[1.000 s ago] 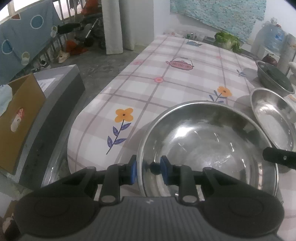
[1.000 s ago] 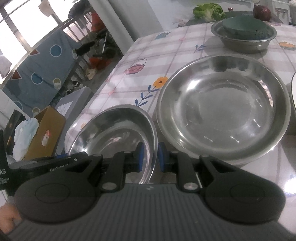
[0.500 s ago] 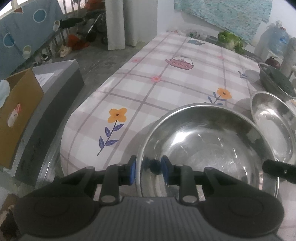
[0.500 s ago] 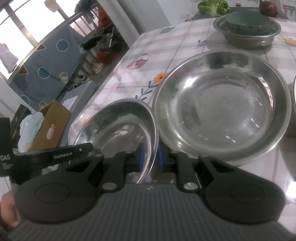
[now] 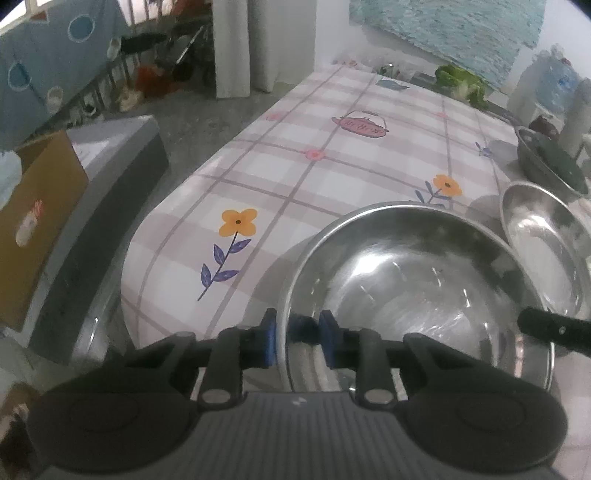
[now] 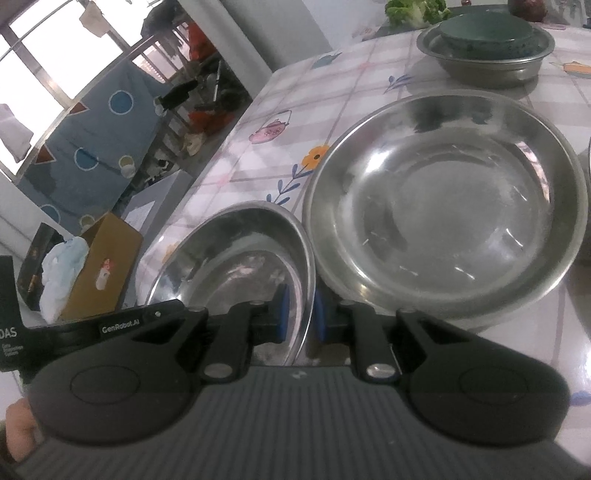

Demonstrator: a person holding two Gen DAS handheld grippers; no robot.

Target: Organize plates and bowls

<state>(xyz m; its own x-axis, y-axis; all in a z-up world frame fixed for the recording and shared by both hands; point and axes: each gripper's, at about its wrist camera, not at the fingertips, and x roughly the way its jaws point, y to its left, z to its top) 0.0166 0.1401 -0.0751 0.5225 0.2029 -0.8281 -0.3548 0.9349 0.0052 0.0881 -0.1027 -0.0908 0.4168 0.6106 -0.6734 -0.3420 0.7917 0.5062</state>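
Steel bowl [image 5: 417,295], round, deep and shiny, is seen at the near corner of the table [image 5: 295,177], which is covered with a pink checked cloth printed with orange flowers and a teapot. Its near rim is pinched between the blue pads of the left gripper [image 5: 294,334]; the jaws have just been closing a little, with the rim between them. Its right rim is pinched by the right gripper [image 6: 299,314], whose pads are pressed almost together on the thin metal. A dark reflection is visible on the polished inner wall.

Just beside this bowl, to its right, a larger and shallower round steel basin [image 6: 447,206] is placed; their rims are very near, and whether they touch cannot be told. Behind the basin, a third steel bowl [image 6: 487,62] is standing with a dark green bowl [image 6: 487,35] inside it. Green leafy vegetable [image 6: 417,9] is seen at the far edge of the table. On the floor to the left, a brown cardboard box [image 6: 107,266] with pale cloth beside it and a grey box [image 5: 114,155] are found.
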